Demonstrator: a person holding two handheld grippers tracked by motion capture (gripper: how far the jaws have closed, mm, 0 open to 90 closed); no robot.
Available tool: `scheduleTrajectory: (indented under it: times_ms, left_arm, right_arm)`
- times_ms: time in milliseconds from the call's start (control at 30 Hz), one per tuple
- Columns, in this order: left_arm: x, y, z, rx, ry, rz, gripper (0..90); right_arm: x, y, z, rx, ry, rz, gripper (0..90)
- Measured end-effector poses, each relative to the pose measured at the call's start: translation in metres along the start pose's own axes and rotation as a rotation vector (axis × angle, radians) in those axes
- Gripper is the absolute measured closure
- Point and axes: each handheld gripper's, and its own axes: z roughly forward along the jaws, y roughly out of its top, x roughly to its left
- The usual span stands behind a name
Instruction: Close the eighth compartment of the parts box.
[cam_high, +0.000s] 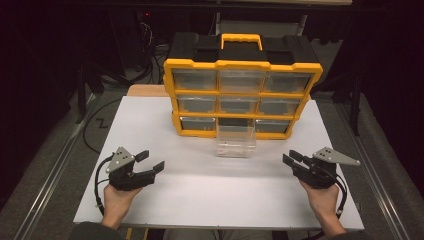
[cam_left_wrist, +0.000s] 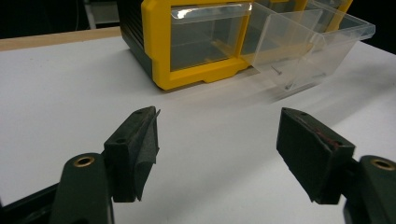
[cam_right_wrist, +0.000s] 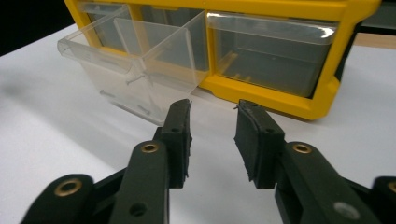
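Yellow frame, clear drawers: the organizer (cam_high: 243, 97) stands at twelve o'clock on the white table (cam_high: 200, 190), handle (cam_high: 241, 40) up top, nine drawers in three rows. One drawer (cam_high: 236, 141), bottom row centre, is pulled out toward six o'clock and rests on the table, open top up. A few small screws (cam_left_wrist: 276, 71) lie inside it, seen through the clear wall.

Left gripper (cam_high: 150, 161) sits at eight o'clock from that drawer, well apart from it, jaws spread wide with nothing between them. In the left gripper view the left gripper (cam_left_wrist: 217, 149) looks across bare table to the organizer (cam_left_wrist: 196, 42) at twelve and the drawer (cam_left_wrist: 308, 46) at one o'clock.

Right gripper (cam_high: 291, 157) sits at four o'clock from the drawer, also apart from it. Its jaws stand at a narrow gap, holding nothing. In the right gripper view the right gripper (cam_right_wrist: 212, 135) has the drawer (cam_right_wrist: 140, 65) near, at eleven o'clock, and a closed drawer (cam_right_wrist: 271, 51) at one.

Nothing lies between either gripper and the open drawer. Cables (cam_high: 150, 35) trail on the dark floor behind the organizer.
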Motion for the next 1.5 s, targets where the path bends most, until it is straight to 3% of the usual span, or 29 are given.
scheduleTrajectory:
  times_ms: [467,1033,1500]
  left_arm:
    - [0.001,0.0,-0.001,-0.005,0.012,-0.013,27.6]
    - [0.001,0.0,0.001,0.011,0.017,-0.014,27.1]
    - [0.001,0.0,0.002,0.017,0.016,-0.014,27.2]
  right_arm:
    - [0.02,0.004,0.027,0.101,0.053,-0.076,90.0]
    - [0.038,0.011,0.057,0.147,0.093,-0.113,90.0]
    - [0.044,0.016,0.074,0.166,0.108,-0.123,90.0]
